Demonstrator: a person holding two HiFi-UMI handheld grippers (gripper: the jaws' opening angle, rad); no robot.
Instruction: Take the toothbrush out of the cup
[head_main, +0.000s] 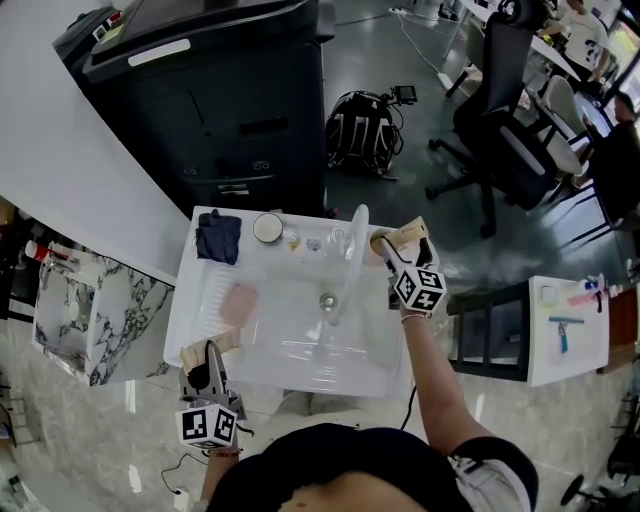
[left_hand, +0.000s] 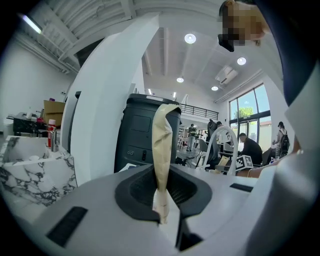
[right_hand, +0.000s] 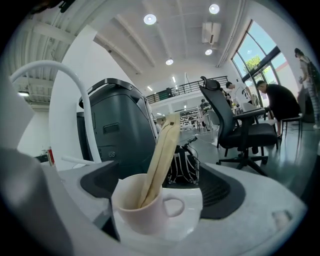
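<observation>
Now the toothbrush (right_hand: 162, 150) leans inside the cup (right_hand: 140, 215). Both sit between the right gripper's (head_main: 398, 245) parted jaws, ungripped.

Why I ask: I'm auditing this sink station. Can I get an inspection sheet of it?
Surface: white sink counter, faucet at the back.
Job's things: cup at the counter's back right, toothbrush leaning in it.
Clutter: dark cloth, round white object, pink block.
Grippers: left claw shut on a beige strip; right claw open, cup between its jaws.
Cables: thin dark lead by the person's right arm.
Surroundings: dark machine, backpack, office chair, marble-patterned cabinet.
</observation>
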